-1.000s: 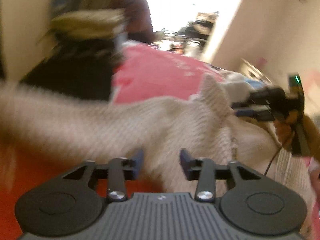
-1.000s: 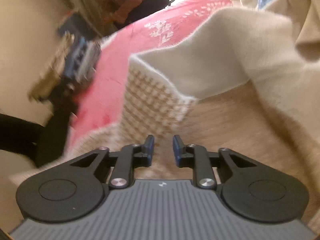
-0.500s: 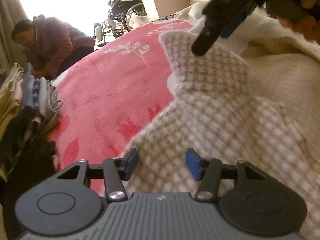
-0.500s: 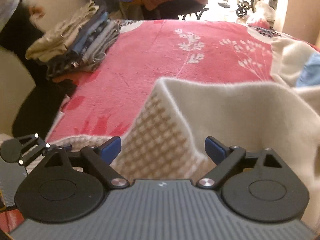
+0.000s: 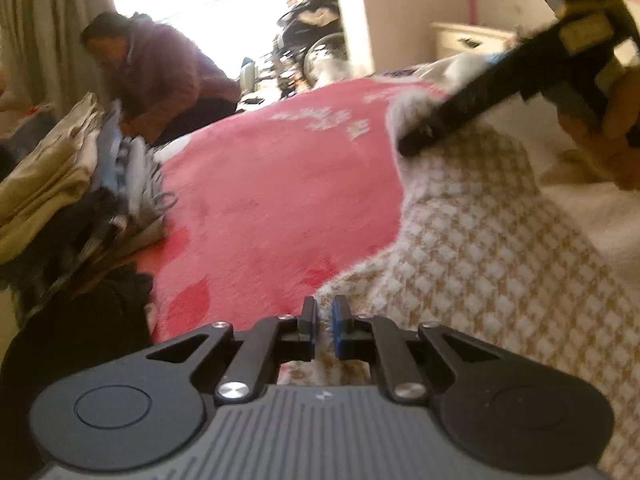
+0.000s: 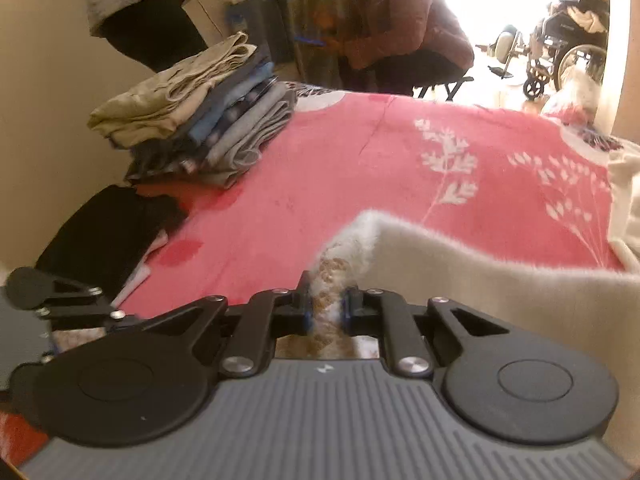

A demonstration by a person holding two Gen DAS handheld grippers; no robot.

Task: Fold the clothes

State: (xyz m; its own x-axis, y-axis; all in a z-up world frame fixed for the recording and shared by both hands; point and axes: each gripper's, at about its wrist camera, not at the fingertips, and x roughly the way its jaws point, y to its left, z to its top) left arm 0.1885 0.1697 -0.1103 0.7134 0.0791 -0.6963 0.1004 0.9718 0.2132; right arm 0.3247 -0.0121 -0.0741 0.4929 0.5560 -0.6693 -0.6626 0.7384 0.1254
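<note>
- I am working a fuzzy checked sweater lying spread on the bed's pink blanket, its cream inner side turned up along the far edge in my right view.
- My right claw is now pinching a fold of that sweater; half a second ago its jaws were standing wide apart around the same edge, so the grip has just been taken.
- My left claw is drawn nearly shut at the sweater's near hem; half a second ago it was gaping. I cannot tell for sure whether cloth is caught between the pads.
- With both claws having just closed on the garment's left side, I am judging that the edge is ready to be lifted and carried across for a fold.
- A stack of folded clothes is sitting at the far left corner of the bed, beside a dark garment.
</note>
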